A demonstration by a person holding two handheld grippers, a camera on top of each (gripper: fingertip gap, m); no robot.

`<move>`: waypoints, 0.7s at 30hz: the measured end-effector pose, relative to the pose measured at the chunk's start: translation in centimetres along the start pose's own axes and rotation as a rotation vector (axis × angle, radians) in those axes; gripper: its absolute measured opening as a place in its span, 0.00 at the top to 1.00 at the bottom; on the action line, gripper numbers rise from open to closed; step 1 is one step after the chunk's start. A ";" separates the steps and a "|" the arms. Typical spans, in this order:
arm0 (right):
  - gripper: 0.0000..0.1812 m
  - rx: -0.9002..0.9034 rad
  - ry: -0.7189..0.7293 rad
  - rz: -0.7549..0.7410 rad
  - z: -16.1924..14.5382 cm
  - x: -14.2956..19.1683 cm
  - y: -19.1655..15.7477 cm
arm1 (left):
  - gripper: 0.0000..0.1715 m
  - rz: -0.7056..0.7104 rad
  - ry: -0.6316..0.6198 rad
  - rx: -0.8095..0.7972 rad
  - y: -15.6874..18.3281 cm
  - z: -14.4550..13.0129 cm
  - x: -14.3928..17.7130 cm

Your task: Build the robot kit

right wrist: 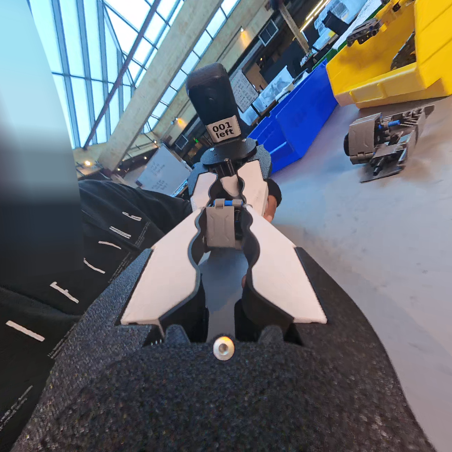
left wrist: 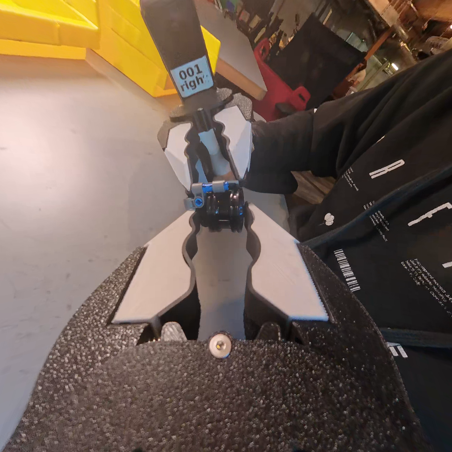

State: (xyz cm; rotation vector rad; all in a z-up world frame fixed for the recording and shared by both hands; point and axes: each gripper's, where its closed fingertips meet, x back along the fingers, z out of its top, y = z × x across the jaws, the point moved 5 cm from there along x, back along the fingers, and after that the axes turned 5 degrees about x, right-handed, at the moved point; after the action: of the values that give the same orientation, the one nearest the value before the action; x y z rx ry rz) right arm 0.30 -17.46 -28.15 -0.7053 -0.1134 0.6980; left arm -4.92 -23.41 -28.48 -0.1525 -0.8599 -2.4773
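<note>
Both grippers clamp one small toy block assembly [left wrist: 215, 210]: left gripper [left wrist: 220, 220] at 6 o'clock, right gripper [left wrist: 212, 181] at 12. Rigid, light plastic. Press-fit joints likely pop apart, so grip the grey panel [right wrist: 220, 230].

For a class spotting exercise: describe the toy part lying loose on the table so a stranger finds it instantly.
Start at the yellow bin in the right wrist view. On the grey table just in front of it lies a grey brick-built assembly with blue pins. It alone rests there untouched by either gripper.
</note>
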 end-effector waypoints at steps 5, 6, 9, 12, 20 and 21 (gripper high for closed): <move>0.86 -0.095 0.107 0.050 0.7 0.1 0.0 | 0.80 0.040 0.066 -0.016 0.2 1.0 0.1; 0.86 -0.105 0.119 0.057 0.7 0.1 0.1 | 0.80 0.047 0.075 -0.017 0.2 1.1 0.1; 0.87 -0.142 0.155 0.078 1.0 0.2 0.1 | 0.80 0.040 0.102 -0.003 0.2 1.4 0.2; 0.88 -0.155 0.183 0.082 1.1 0.2 0.2 | 0.80 0.031 0.120 -0.012 0.2 1.5 0.3; 0.99 0.030 0.206 0.044 2.9 1.0 -0.8 | 0.80 0.010 0.105 -0.084 1.4 1.4 0.3; 0.95 0.082 0.183 0.038 3.0 1.1 -1.1 | 0.80 0.011 0.113 -0.067 1.2 1.5 0.5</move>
State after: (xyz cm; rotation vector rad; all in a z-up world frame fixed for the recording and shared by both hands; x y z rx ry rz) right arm 0.75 -15.71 -25.33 -0.6913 0.0962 0.6670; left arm -4.85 -23.50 -26.51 -0.0392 -0.7272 -2.4798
